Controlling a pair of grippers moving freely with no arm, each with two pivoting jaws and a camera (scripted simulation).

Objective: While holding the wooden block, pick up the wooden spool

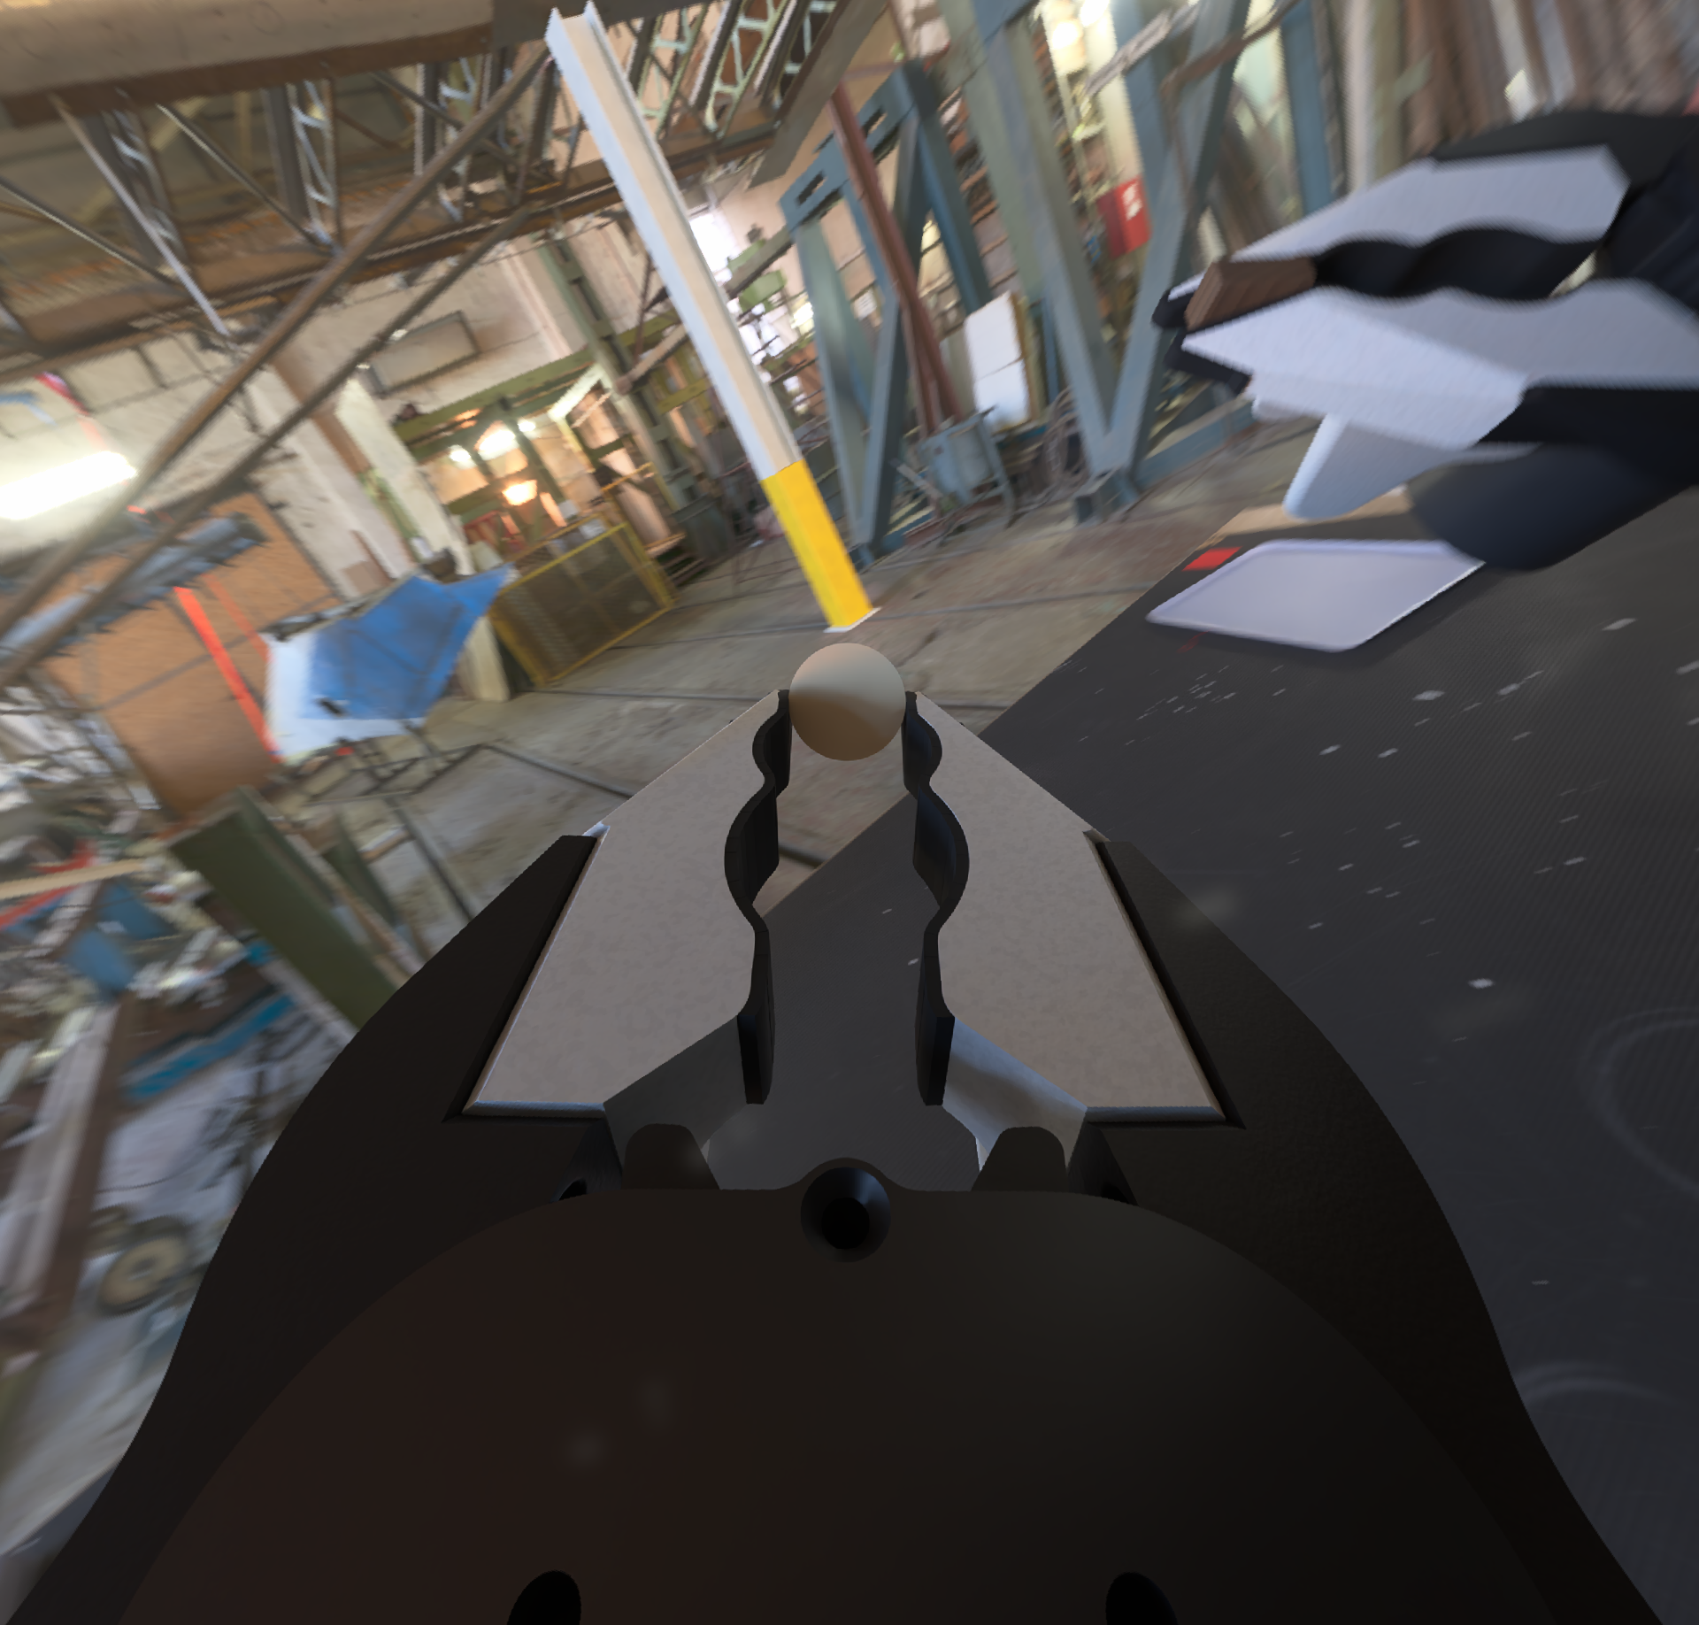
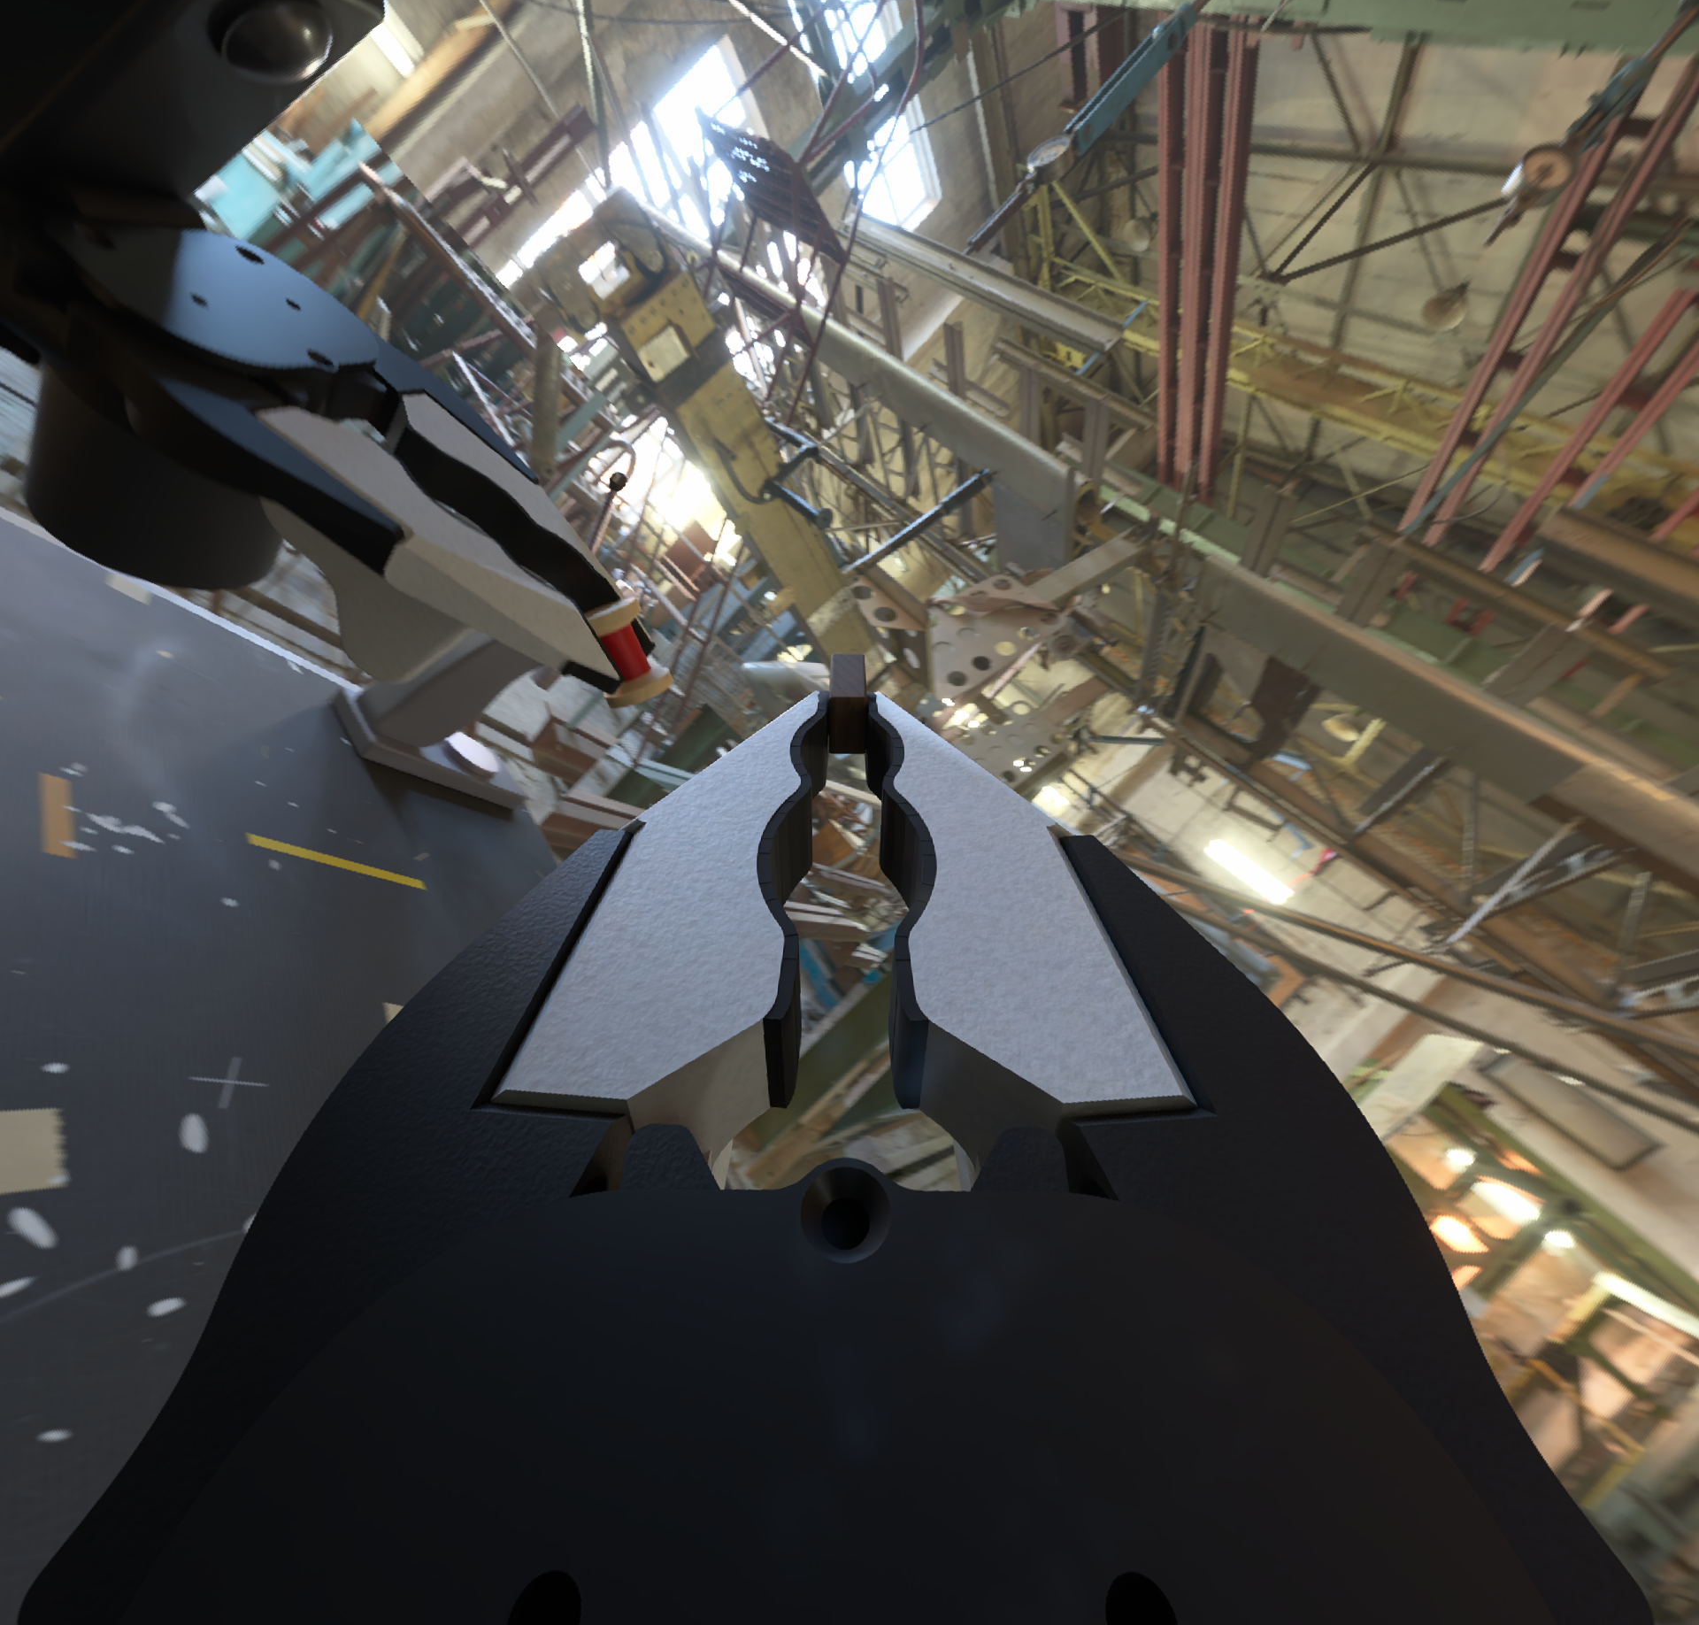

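Note:
My left gripper (image 1: 846, 707) is shut on the wooden spool (image 1: 846, 703), seen end-on as a pale round disc at its fingertips. In the right wrist view the same spool (image 2: 630, 647) shows its red thread and pale end caps, held in the left gripper (image 2: 616, 638) at the upper left, well above the table. My right gripper (image 2: 848, 716) is shut on the dark brown wooden block (image 2: 848, 703) at its fingertips. The block (image 1: 1241, 292) also shows in the left wrist view, in the right gripper (image 1: 1195, 303) at the upper right.
A dark table (image 1: 1333, 845) with pale flecks lies below. A white tray (image 1: 1305, 597) sits at its far side beside a small red mark (image 1: 1212, 560). In the right wrist view the table (image 2: 184, 937) bears a yellow stripe (image 2: 336, 861). A white and yellow post (image 1: 809, 523) stands beyond.

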